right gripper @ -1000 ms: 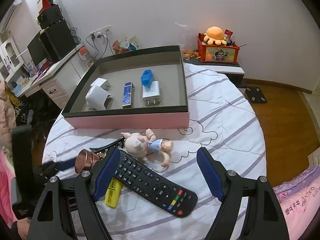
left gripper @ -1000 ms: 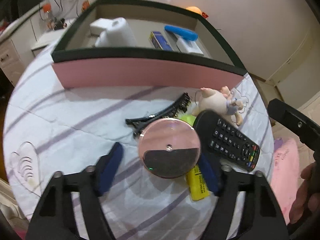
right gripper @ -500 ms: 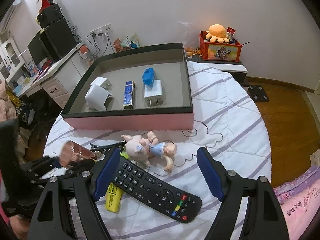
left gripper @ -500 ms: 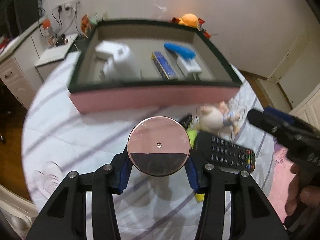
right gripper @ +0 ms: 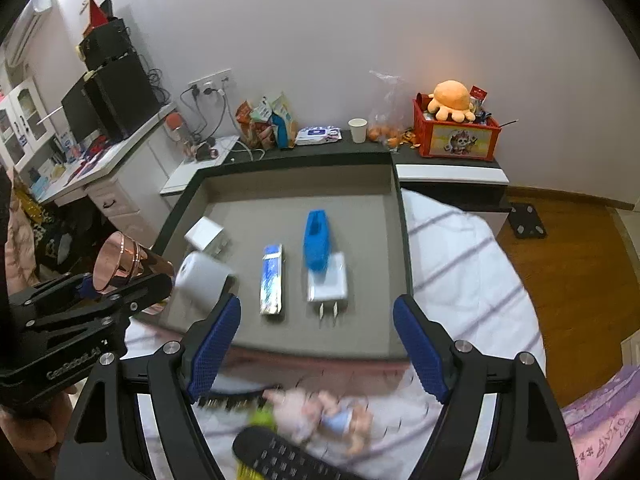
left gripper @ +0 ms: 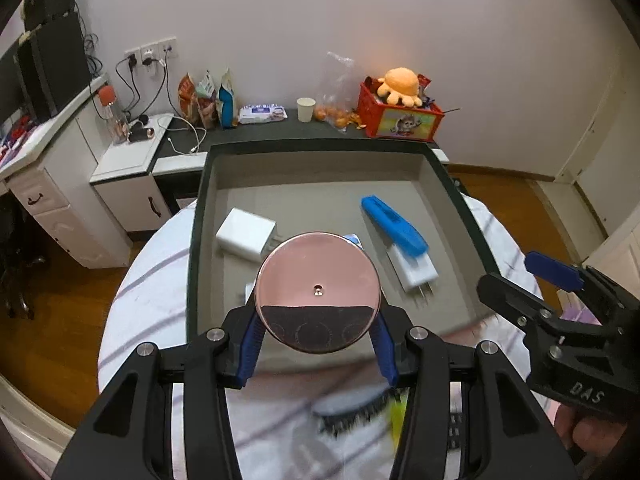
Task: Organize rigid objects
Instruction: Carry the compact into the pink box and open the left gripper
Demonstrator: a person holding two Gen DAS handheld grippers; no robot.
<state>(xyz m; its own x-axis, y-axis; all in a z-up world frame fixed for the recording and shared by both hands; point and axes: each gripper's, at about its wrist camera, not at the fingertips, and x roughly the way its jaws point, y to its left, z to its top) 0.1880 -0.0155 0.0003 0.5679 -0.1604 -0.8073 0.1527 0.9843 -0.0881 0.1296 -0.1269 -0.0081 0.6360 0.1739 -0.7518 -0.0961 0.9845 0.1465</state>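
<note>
Only the right wrist view shows the left gripper (right gripper: 120, 284) clamping the copper cup's (right gripper: 120, 258) side; right gripper (right gripper: 316, 344) wide, empty.

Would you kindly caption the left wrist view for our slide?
Left hand-held gripper holds a copper-coloured cup over the tray; right hand-held gripper alongside.

chargers (right gripper: 326, 280) in tray (right gripper: 402, 240), remote (right gripper: 280, 460) before tray

Right claw (left gripper: 576, 308) body reads "DAS"; left claw (right gripper: 120, 292) lettering unreadable.
</note>
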